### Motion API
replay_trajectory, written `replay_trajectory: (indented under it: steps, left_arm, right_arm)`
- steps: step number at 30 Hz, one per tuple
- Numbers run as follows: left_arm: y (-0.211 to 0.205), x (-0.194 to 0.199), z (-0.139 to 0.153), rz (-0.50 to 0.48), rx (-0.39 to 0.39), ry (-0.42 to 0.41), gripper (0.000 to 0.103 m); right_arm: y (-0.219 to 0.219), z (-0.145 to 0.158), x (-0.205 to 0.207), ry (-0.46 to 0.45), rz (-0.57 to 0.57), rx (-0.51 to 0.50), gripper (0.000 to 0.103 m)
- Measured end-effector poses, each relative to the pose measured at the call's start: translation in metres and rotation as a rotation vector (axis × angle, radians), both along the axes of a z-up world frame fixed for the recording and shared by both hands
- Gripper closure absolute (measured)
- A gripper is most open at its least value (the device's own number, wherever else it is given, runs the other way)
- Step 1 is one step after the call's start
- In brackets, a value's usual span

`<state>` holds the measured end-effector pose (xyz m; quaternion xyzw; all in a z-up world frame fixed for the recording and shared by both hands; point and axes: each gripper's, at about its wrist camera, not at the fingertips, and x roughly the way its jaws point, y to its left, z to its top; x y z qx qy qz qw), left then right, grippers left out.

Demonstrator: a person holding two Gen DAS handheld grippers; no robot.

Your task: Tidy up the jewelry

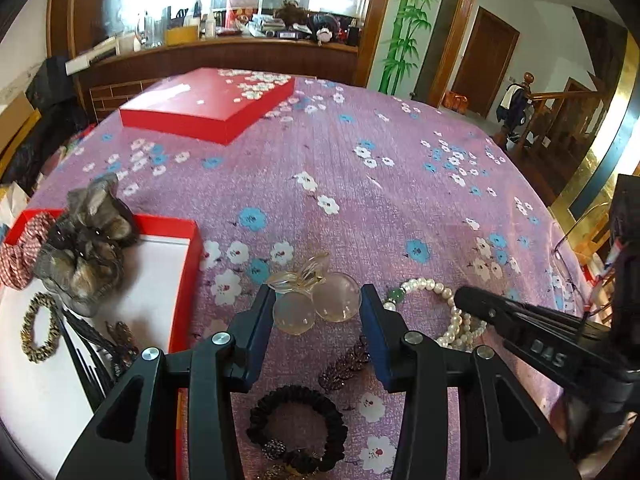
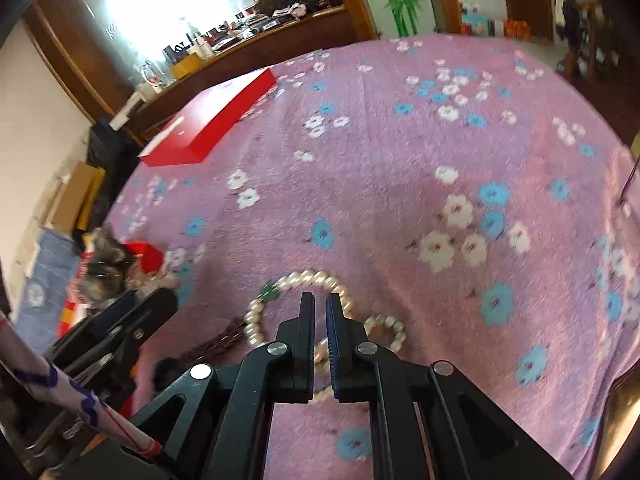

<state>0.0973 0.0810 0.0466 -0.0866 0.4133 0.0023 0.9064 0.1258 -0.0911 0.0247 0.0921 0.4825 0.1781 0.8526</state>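
Observation:
A clear hair ornament with two glassy balls (image 1: 336, 300) sits between the fingers of my left gripper (image 1: 318, 293), whose pads press on it from both sides. To its right a white pearl strand (image 1: 424, 284) with a green bead (image 1: 395, 295) lies on the purple flowered cloth (image 1: 360, 184). My right gripper (image 1: 464, 298) comes in from the right with its tip on the pearls. In the right wrist view its jaws (image 2: 319, 298) stand almost together over the pearl strand (image 2: 308, 278), with pearls showing in the narrow gap. The left gripper (image 2: 156, 304) shows at the lower left there.
An open red box (image 1: 188, 232) with a white floor at the left holds a furry grey scrunchie (image 1: 84, 248), a red-and-white one (image 1: 24, 248) and a leopard hair tie (image 1: 38, 328). A black hair tie (image 1: 296, 424) and a brown beaded clip (image 1: 346, 364) lie near me. The red lid (image 1: 200, 108) rests far left.

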Motion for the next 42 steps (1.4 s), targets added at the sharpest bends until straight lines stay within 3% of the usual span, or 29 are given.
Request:
replay_trajectory:
  steps: [8,11,13,15,16,18,21,27,38,39,42]
  left_arm:
    - [0.006,0.001,0.0,0.007,-0.021,0.006,0.062]
    - [0.01,0.001,0.001,0.016,-0.04,0.004,0.062]
    - [0.011,0.0,0.002,0.02,-0.042,0.002,0.062]
    - [0.012,0.001,0.002,0.019,-0.047,0.001,0.062]
    - [0.012,0.001,0.002,0.02,-0.047,0.003,0.062]
    - [0.013,0.001,0.001,0.019,-0.052,0.009,0.062]
    - [0.017,0.003,0.0,0.023,-0.064,0.024,0.062]
    - [0.02,0.01,-0.007,0.043,-0.041,0.058,0.062]
    - [0.01,0.03,-0.031,0.034,0.023,0.128,0.062]
    - [0.008,0.03,-0.033,0.034,0.036,0.124,0.064]
    - [0.007,0.029,-0.033,0.025,0.033,0.12,0.083]
  right_arm:
    - [0.009,-0.009,0.008,-0.021,0.006,-0.12,0.092]
    - [0.007,-0.012,0.011,-0.007,0.015,-0.104,0.074]
    - [0.009,-0.013,0.01,-0.011,0.031,-0.107,0.072]
    - [0.015,-0.013,0.007,-0.028,0.038,-0.144,0.075]
    - [0.018,-0.014,0.006,-0.038,0.04,-0.167,0.094]
    - [0.02,-0.013,0.004,-0.037,0.042,-0.181,0.094]
    - [0.008,-0.007,0.004,-0.024,0.009,-0.111,0.094]
    - [-0.016,0.02,-0.005,-0.088,-0.066,0.013,0.094]
    - [-0.012,0.03,-0.015,-0.1,-0.05,0.056,0.093]
    - [-0.011,0.03,-0.015,-0.101,-0.048,0.057,0.093]
    - [-0.011,0.03,-0.016,-0.105,-0.044,0.056,0.093]
